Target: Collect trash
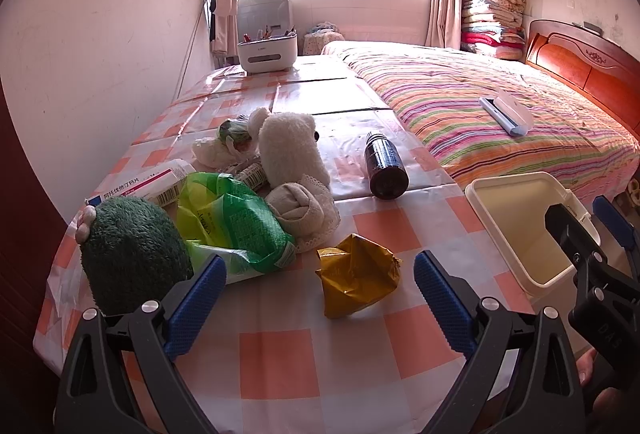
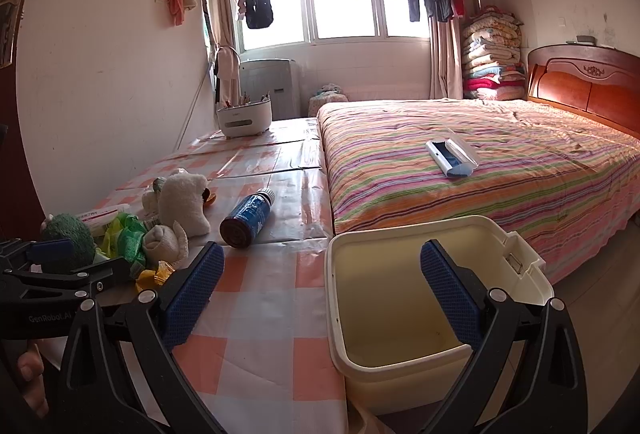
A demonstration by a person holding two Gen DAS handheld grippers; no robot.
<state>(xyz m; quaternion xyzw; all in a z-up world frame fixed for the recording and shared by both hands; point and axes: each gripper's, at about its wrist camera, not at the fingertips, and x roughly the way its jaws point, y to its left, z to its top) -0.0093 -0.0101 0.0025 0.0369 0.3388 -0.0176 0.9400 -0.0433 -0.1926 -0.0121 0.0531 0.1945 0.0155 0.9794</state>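
A crumpled gold wrapper [image 1: 356, 280] lies on the checked tablecloth [image 1: 276, 362], just ahead of my open left gripper [image 1: 320, 298]. Behind it sit a green plastic wrapper [image 1: 236, 226], a medicine box [image 1: 152, 186] and a dark bottle [image 1: 386, 166] on its side. A cream bin [image 2: 400, 298] stands open at the table's right edge, with nothing visible inside. My right gripper [image 2: 324, 290] hovers open over the bin's near rim. It also shows in the left wrist view as the right gripper [image 1: 592, 230]. The bottle [image 2: 248, 216] lies left of the bin.
A green plush toy [image 1: 132, 254], a white plush toy [image 1: 292, 150] and a rolled sock [image 1: 304, 214] mix with the rubbish. A white organiser [image 1: 267, 52] stands at the table's far end. A striped bed [image 2: 480, 162] with a white case [image 2: 452, 154] runs along the right.
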